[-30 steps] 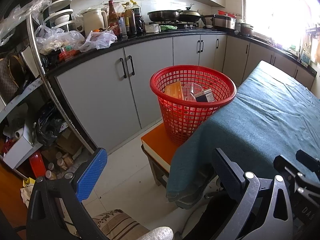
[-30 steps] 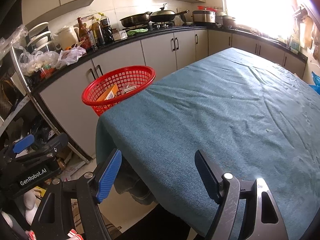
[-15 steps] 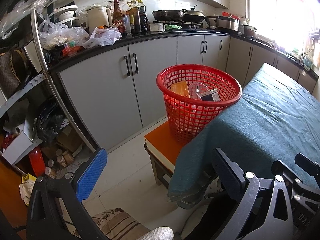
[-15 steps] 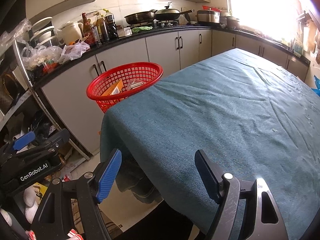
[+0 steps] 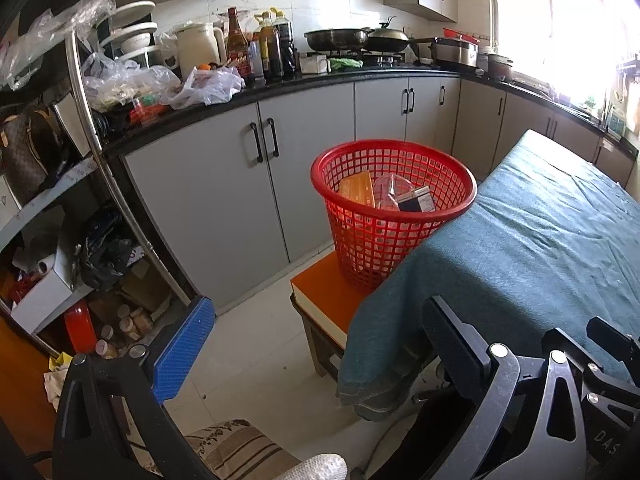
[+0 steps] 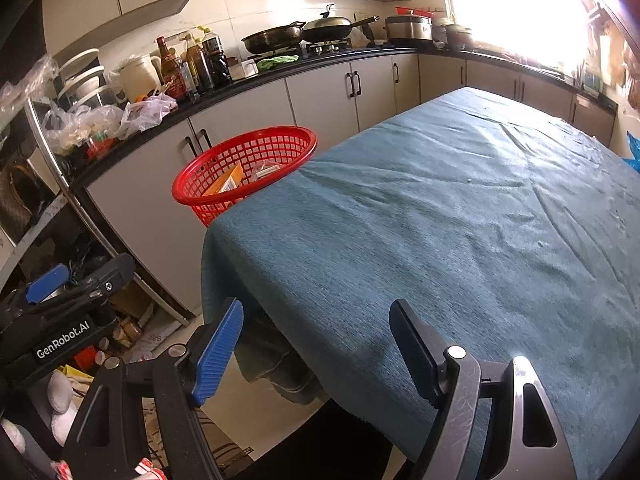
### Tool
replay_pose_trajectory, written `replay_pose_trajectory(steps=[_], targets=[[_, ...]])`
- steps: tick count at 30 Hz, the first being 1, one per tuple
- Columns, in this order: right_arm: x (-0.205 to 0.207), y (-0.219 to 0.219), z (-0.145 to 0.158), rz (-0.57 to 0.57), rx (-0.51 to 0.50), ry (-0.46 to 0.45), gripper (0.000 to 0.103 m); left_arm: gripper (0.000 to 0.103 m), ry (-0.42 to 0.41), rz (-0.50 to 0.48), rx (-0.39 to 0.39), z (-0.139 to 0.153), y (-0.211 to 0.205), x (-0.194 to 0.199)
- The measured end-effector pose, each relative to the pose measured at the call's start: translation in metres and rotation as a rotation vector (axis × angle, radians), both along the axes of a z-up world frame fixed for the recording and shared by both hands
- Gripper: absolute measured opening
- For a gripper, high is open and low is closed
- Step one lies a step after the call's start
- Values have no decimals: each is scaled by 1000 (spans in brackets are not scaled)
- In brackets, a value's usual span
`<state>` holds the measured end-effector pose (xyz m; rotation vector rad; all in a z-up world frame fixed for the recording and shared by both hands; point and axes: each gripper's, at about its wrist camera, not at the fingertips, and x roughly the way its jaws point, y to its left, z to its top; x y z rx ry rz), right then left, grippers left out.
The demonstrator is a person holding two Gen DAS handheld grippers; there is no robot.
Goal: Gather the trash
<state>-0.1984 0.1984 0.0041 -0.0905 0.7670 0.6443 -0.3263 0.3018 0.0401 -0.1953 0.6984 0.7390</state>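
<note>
A red mesh basket (image 5: 394, 210) (image 6: 244, 168) stands on an orange stool (image 5: 320, 292) at the table's far corner. Inside it lie an orange box (image 5: 356, 192), a clear plastic wrapper (image 5: 390, 190) and a dark packet (image 5: 416, 200). My left gripper (image 5: 316, 340) is open over the floor beside the table corner, nothing between its fingers. My right gripper (image 6: 316, 340) is open above the near edge of the teal tablecloth (image 6: 460, 220), also holding nothing. The left gripper's body (image 6: 60, 312) shows at the left of the right wrist view.
Grey cabinets (image 5: 240, 184) and a black counter with bottles (image 5: 260, 48), plastic bags (image 5: 160, 88) and pans (image 5: 352, 38) run along the back. A cluttered metal rack (image 5: 60, 240) stands at the left. A striped mat (image 5: 236, 448) lies on the tiled floor below.
Both views have shifted slightly, so the basket and counter sit a little further right and lower in frame. Both grippers stay open and hold nothing.
</note>
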Motion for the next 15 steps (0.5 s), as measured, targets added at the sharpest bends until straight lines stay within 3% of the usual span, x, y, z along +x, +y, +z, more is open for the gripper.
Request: replay_pose_trajectory(steps=[15], targets=[[-24,-39,20,-36,48,-34,80,103,-83,-57,75,39,-39,-15]])
